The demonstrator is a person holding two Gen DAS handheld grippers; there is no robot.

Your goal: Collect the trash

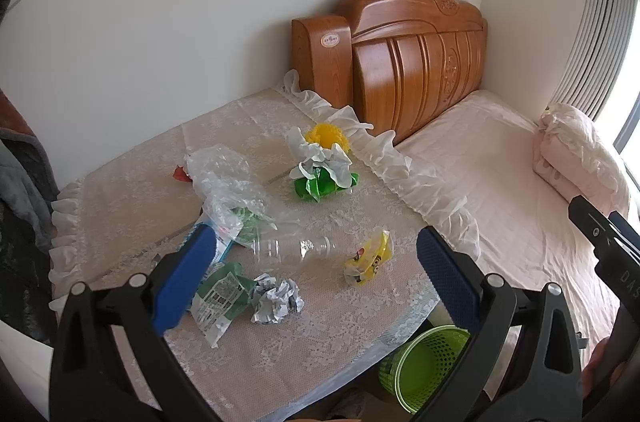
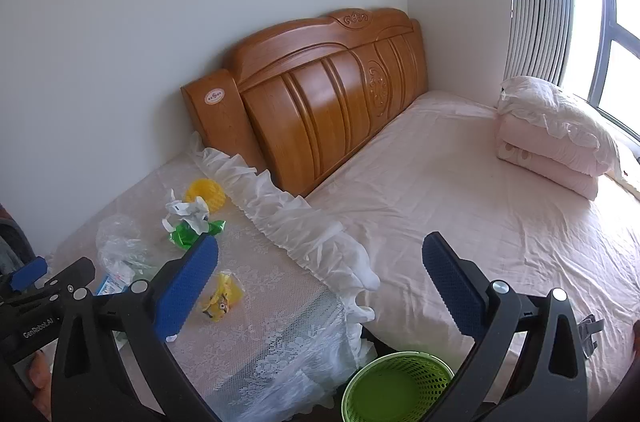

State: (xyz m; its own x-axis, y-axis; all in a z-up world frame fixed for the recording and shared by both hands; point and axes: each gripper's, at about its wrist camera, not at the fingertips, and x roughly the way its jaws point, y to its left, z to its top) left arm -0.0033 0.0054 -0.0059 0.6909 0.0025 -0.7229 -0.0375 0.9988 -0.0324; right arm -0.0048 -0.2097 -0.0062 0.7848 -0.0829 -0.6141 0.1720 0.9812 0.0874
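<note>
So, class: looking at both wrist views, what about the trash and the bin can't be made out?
- Green basket: its base is cut off in the left wrist view, hidden by the gripper.
- Blue-and-white packet: mostly hidden under clear plastic wrap.
- Red scrap: too small to identify.
- Green wrapper: its print is too small to read.

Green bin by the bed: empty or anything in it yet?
Empty, as far as it shows. The right wrist view looks into the bin and shows only bare green mesh; the nearest part of its bottom is out of frame.
</note>
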